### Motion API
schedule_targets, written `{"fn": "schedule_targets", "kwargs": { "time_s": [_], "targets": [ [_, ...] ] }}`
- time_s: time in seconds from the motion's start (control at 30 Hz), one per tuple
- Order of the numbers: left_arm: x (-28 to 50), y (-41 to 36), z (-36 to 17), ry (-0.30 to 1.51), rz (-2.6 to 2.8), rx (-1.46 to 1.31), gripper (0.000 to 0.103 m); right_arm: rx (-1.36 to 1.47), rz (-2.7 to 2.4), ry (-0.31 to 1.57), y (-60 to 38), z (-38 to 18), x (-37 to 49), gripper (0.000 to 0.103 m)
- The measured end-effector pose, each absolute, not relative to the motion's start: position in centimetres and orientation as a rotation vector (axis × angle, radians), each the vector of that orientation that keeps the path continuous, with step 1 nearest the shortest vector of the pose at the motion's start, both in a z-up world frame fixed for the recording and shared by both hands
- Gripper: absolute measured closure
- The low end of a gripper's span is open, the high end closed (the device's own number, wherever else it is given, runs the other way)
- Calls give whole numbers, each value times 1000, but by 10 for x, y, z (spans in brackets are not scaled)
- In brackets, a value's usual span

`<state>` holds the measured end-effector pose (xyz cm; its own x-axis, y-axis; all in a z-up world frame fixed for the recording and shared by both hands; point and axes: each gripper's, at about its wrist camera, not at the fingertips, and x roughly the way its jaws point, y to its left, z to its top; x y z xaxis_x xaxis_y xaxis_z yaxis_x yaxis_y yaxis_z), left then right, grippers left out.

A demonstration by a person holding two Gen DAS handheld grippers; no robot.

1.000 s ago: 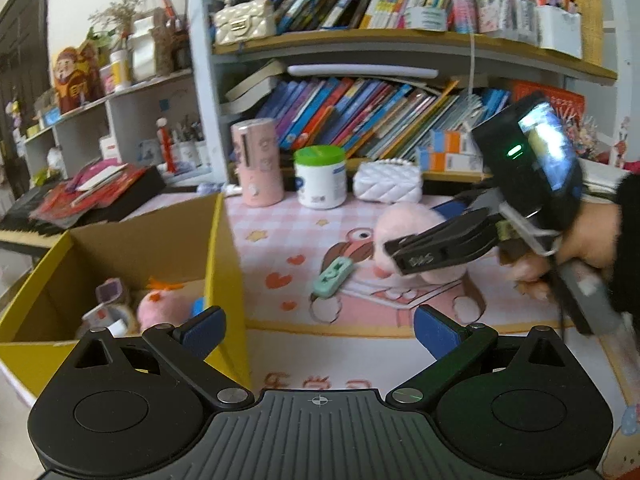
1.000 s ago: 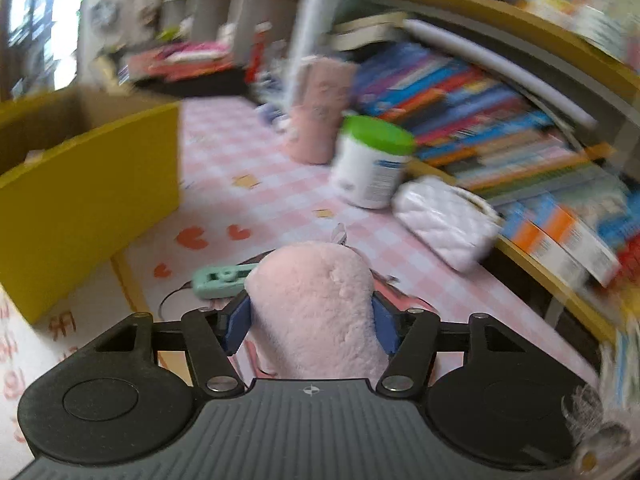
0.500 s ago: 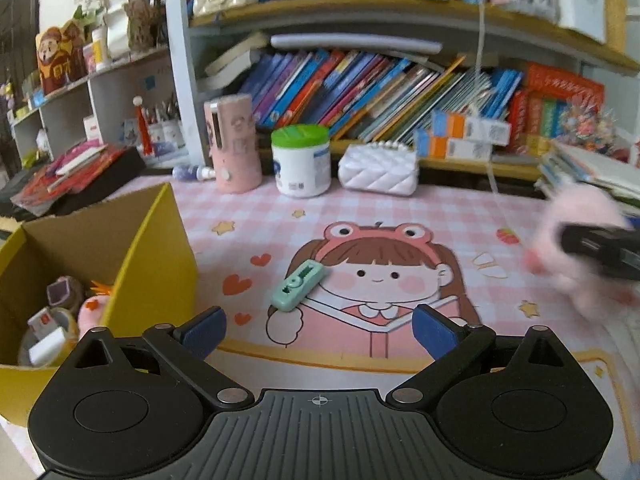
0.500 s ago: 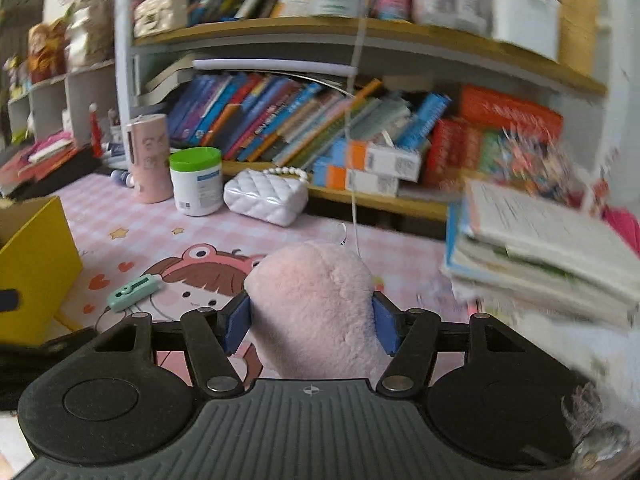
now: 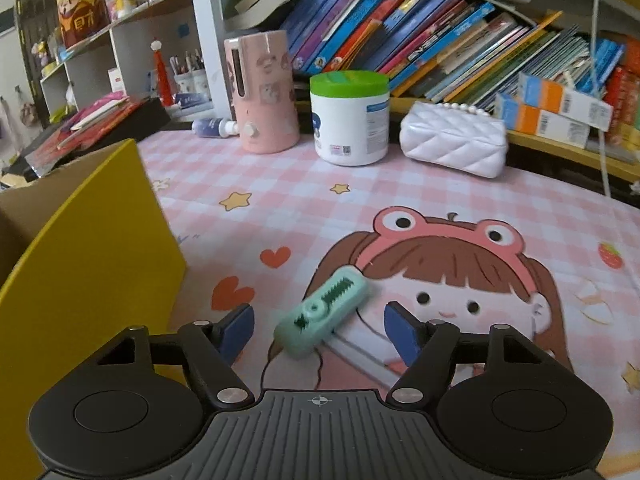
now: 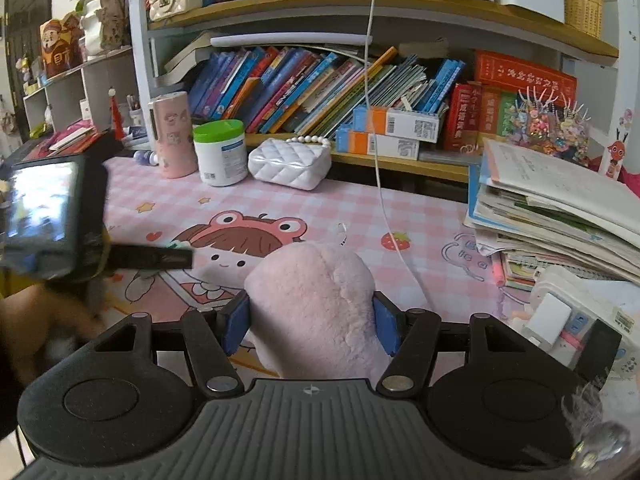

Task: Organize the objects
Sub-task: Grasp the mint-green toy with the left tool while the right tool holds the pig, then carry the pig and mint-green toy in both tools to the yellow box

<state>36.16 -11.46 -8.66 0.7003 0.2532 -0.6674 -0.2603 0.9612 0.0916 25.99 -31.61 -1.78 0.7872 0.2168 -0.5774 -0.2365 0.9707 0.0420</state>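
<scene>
A mint-green clip-like gadget [image 5: 324,316] lies on the pink cartoon mat [image 5: 400,200]. My left gripper [image 5: 318,334] is open, its blue pads on either side of the gadget's near end, not touching it. The yellow cardboard box [image 5: 88,264] stands just left of it. My right gripper [image 6: 312,322] is shut on a pink plush toy [image 6: 316,300], held above the mat's right part. The left gripper's body [image 6: 52,220] shows at the left of the right wrist view.
A pink cup [image 5: 264,92], a white green-lidded tub [image 5: 352,116] and a white quilted purse [image 5: 454,140] stand along the bookshelf [image 6: 360,8] at the back. A pile of books [image 6: 560,208] and a white box [image 6: 576,316] sit right. A white cable [image 6: 380,184] hangs down.
My left gripper has moved forward and down to the green gadget, which now lies between its fingers. My right gripper has swung right, away from the box, still holding the plush.
</scene>
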Motion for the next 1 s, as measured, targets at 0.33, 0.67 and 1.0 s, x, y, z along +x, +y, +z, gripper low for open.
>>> {"fn": "schedule_targets", "kwargs": {
  "time_s": [0.33, 0.67, 1.0],
  "targets": [
    [379, -112, -99, 776, 195, 25, 80, -36, 243, 638, -318, -21, 265, 43],
    [320, -111, -60, 722, 75, -76, 80, -34, 217, 640, -303, -17, 260, 43],
    [226, -78, -13, 651, -15, -204, 80, -65, 218, 672, -260, -17, 235, 43]
  ]
}}
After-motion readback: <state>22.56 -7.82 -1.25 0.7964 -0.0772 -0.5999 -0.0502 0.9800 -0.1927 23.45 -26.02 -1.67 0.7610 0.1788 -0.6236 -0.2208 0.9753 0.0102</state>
